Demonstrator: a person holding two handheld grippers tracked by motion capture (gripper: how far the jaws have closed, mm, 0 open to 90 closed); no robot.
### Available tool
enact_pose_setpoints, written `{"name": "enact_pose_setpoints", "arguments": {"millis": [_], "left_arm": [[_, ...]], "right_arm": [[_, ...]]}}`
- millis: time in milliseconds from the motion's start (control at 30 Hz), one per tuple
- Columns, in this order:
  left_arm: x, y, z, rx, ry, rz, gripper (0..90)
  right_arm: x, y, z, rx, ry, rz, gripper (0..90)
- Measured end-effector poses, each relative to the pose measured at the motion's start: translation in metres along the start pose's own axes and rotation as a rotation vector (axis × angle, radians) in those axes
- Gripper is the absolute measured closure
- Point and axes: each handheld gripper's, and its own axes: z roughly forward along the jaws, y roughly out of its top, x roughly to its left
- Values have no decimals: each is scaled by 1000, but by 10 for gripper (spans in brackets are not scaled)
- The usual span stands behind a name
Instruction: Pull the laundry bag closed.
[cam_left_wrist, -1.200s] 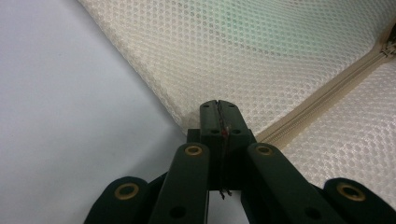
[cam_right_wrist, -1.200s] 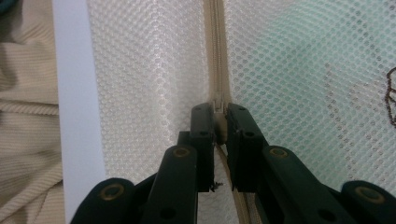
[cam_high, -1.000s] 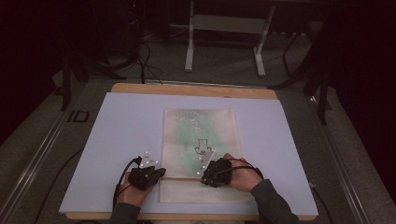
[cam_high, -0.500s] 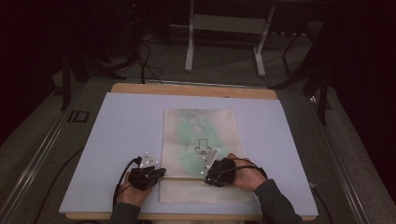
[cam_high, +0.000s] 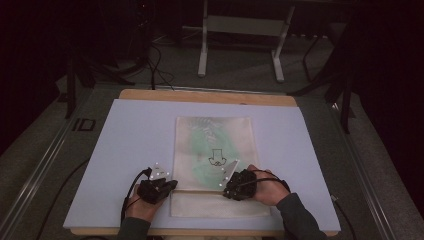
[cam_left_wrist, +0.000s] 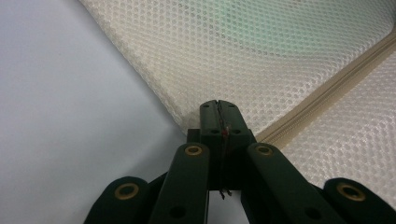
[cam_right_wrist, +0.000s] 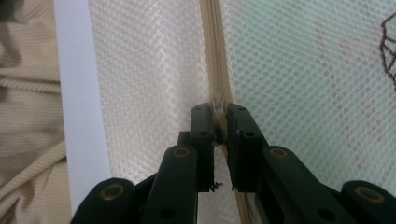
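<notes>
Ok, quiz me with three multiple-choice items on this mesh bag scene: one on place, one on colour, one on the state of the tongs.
1. Where is the right tongs?
A. on the zipper
B. on the bare table
C. at the bag's far edge

2. What colour shows through the mesh bag?
A. red
B. green
C. blue

3. How is the left tongs?
A. wide open
B. shut at the bag's edge
C. lifted off the table

Answers: A, the jaws straddle the zipper line; B, a green item lies inside; B, the jaws meet at the mesh edge.
</notes>
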Motion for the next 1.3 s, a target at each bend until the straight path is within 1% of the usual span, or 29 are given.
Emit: {"name": "enact_pose_setpoints", "arguments": {"millis": [67, 133, 233, 267, 500, 567, 733, 800, 933, 1100, 1200, 1300], "left_arm": [[0, 0, 0, 0, 1, 0, 894], [0, 0, 0, 0, 1, 0, 894], [0, 0, 0, 0, 1, 0, 894], [0, 0, 0, 0, 1, 0, 894], [0, 0, 0, 0, -1, -1, 894], [0, 0, 0, 0, -2, -3, 894], [0, 0, 0, 0, -2, -1, 894], [0, 0, 0, 0, -1, -1, 894], [0, 0, 0, 0, 0, -1, 894], [0, 0, 0, -1, 2, -1, 894], [0, 0, 0, -2, 3, -3, 894], [0, 0, 0, -2, 3, -3, 894]], "right_arm": [[0, -1, -2, -10, 2, 3, 822], [0, -2, -2, 6, -2, 2, 822], [0, -5, -3, 11, -6, 1, 822], [0, -6, -3, 13, -4, 9, 821], [-2, -15, -6, 16, -9, 17, 821], [-1, -18, -6, 18, -9, 27, 822], [-3, -22, -7, 14, -7, 31, 821], [-3, -23, -8, 5, -4, 33, 822], [-3, -24, -7, 15, -5, 35, 822], [-3, -28, -8, 6, -1, 44, 822], [-3, -31, -9, 10, -7, 45, 822], [-4, -34, -10, 7, -8, 56, 821]]}}
